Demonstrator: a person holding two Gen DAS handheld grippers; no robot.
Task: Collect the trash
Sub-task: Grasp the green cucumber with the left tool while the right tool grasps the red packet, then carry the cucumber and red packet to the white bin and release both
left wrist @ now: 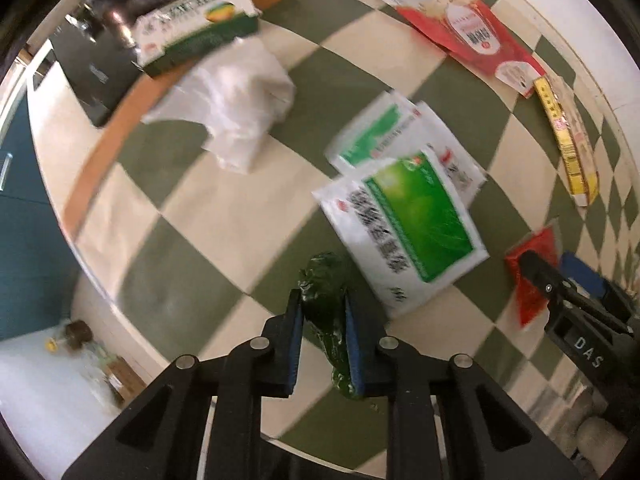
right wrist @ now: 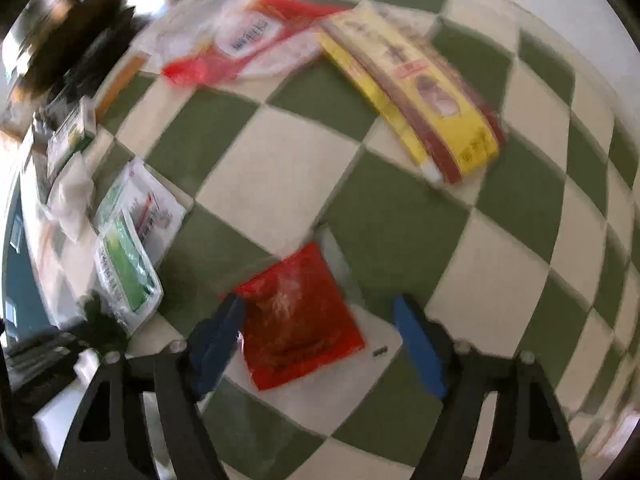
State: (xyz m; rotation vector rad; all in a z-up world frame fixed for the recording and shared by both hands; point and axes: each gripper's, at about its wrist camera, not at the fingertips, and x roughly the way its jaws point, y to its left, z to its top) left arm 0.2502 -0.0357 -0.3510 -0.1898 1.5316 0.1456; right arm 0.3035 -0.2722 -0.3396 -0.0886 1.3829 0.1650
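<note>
My left gripper [left wrist: 323, 312] is shut on a crumpled dark green wrapper [left wrist: 326, 300] and holds it above the green and cream checkered cloth [left wrist: 224, 216]. My right gripper [right wrist: 320, 320] is open, its blue pads on either side of a small red sachet [right wrist: 298, 320] that lies flat on the cloth; the sachet also shows in the left wrist view [left wrist: 534, 280], with the right gripper [left wrist: 560, 284] over it. Two green and white packets [left wrist: 404, 208] lie just beyond the left gripper.
A crumpled white plastic bag [left wrist: 236, 108] and a green and white box [left wrist: 196, 24] lie near the table's wooden edge [left wrist: 120, 112]. A red and white pouch [left wrist: 468, 28] and a long yellow packet [right wrist: 416, 92] lie farther back. The table edge drops off at left.
</note>
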